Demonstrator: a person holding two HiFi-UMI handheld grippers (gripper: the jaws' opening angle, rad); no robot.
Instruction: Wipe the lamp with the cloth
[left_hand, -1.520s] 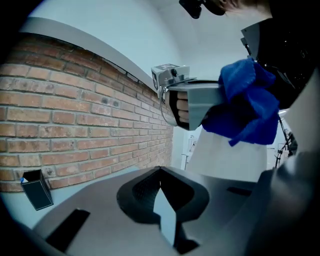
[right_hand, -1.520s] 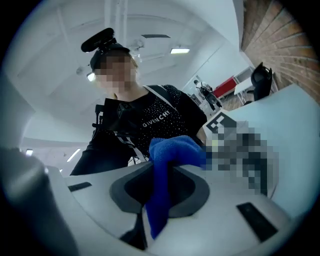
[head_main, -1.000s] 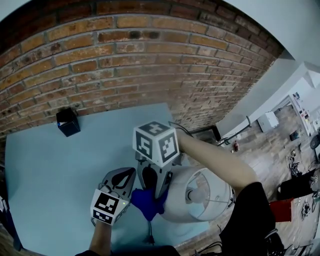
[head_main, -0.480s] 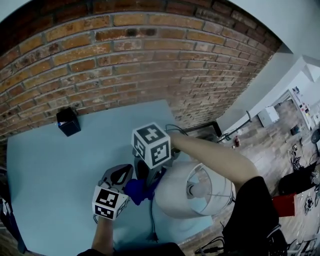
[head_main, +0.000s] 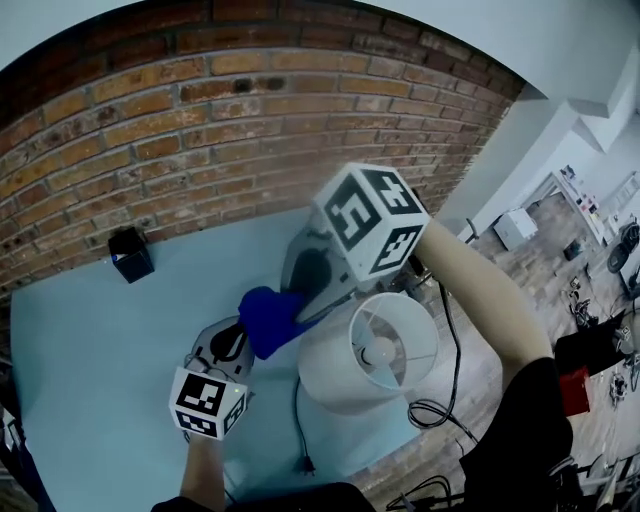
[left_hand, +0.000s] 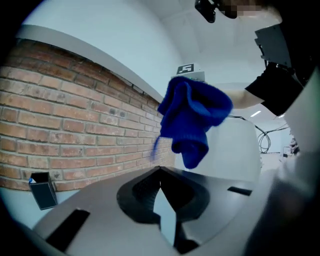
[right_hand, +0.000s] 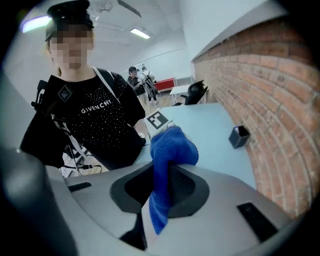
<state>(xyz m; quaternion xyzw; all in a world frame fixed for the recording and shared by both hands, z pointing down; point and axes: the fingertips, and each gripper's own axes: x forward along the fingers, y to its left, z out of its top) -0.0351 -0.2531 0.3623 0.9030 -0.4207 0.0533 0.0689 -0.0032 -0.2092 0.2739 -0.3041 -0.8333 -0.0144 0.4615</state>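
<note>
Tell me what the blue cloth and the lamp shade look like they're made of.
The blue cloth looks like soft, matte knitted or terry fabric: fuzzy surface, limp folds. The lamp shade seems thin white fabric or paper on a wire frame, matte; spokes show inside its open top, but which of the two I cannot tell.

The person wears a black short-sleeved T-shirt (right_hand: 100, 125) sprinkled with small white dots, with white lettering across the chest, and a black cap (right_hand: 70, 11). A thin pale strap (right_hand: 116, 95) runs diagonally over the shirt. The left gripper (left_hand: 160, 172) and the right gripper (right_hand: 157, 167) share smooth grey shells that narrow towards fingers (left_hand: 132, 200) lined in ribbed black, with dark rectangular slots set in the shells. Each carries a white marker cube printed with black square patterns, one on the left (head_main: 205, 400) and one on the right (head_main: 370, 220).
</note>
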